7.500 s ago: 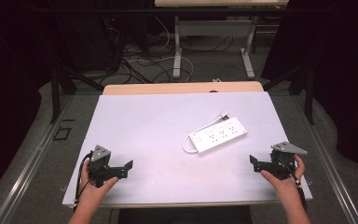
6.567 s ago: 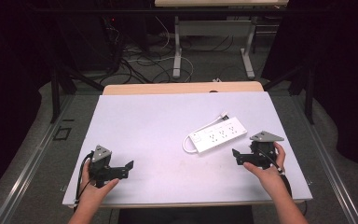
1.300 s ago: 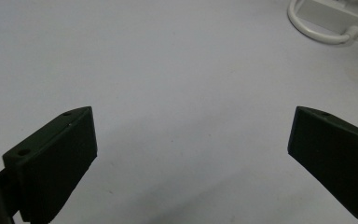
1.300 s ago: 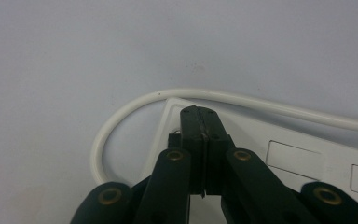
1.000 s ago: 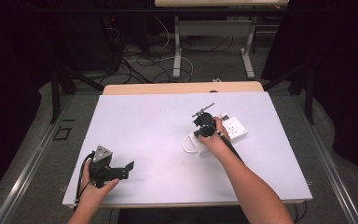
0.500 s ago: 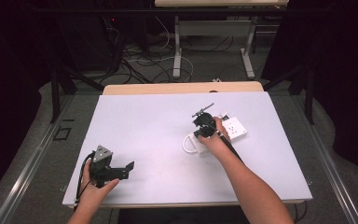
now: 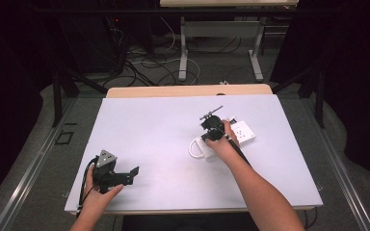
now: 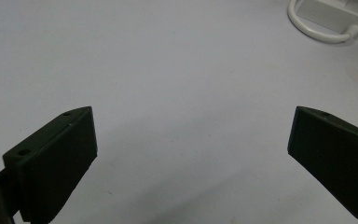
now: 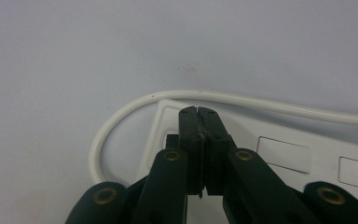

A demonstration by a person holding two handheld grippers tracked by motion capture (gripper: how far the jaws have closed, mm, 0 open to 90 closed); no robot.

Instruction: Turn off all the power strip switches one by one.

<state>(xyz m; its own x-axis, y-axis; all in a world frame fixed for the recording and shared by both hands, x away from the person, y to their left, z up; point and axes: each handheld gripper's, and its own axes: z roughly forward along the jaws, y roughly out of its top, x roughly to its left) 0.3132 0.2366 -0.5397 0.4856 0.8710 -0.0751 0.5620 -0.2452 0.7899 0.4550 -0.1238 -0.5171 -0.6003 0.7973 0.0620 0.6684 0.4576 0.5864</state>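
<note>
**Closed jaws over the strip's end**

The right gripper [image 9: 199, 112] – jaws shut, holding nothing – sits over the power strip's [image 7: 241, 131] cable end; the strip runs away to its right. The left gripper [image 7: 125, 175], wide open, waits well apart.

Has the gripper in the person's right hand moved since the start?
Yes. The right gripper left the table's near right edge and now sits, jaws shut, over the white power strip.

I see a pale grey table [image 7: 154, 125]; a white power strip [image 7: 238, 132] lies right of centre, its white cord [image 7: 194, 149] looped at the left end.
</note>
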